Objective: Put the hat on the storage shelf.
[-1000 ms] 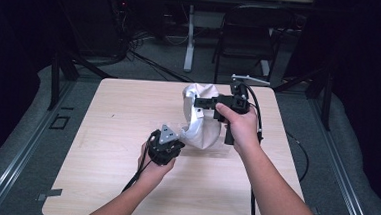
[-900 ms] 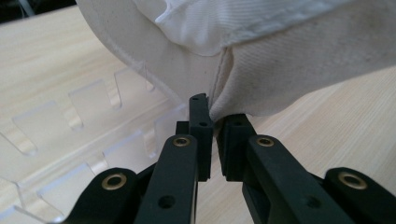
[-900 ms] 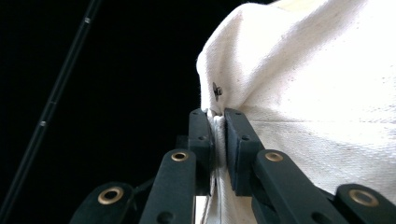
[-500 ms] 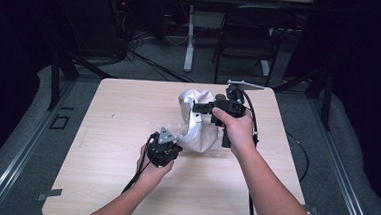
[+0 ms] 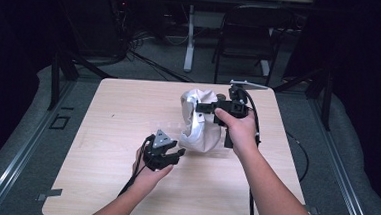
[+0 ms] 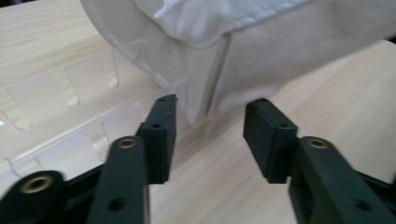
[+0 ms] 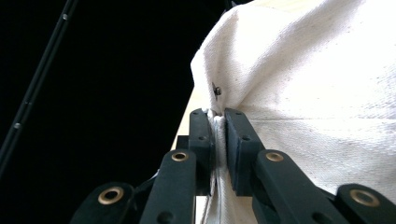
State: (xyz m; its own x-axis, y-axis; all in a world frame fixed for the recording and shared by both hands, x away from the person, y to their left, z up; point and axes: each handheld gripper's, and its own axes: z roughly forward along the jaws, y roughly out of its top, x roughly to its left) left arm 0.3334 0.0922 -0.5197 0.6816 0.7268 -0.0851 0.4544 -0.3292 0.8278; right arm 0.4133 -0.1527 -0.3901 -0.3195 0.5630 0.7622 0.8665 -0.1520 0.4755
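Note:
A white cloth bag (image 5: 200,128) stands bunched on the wooden table (image 5: 118,113), right of the middle. My right gripper (image 5: 199,107) reaches in from the right and is shut on a fold near the top of the white cloth (image 7: 327,79). My left gripper (image 5: 175,154) lies low on the table at the bag's lower left corner. Its jaws have just been opening and now stand apart, pressing on nothing. In the left gripper view the cloth (image 6: 289,51) drapes over a clear slotted plastic piece (image 6: 70,93), whose edge stands just ahead of the gap in my left gripper (image 6: 211,128).
The table's right edge (image 5: 289,143) lies close behind my right forearm. Beyond the far edge are a dark chair (image 5: 248,36), a white stand leg (image 5: 189,42) and cables on the floor. Bare wood spreads to the left and front of the bag.
The left gripper's jaws, earlier shut at the bag's lower left corner, have come apart. The right gripper keeps its pinch on the cloth and has hardly moved.

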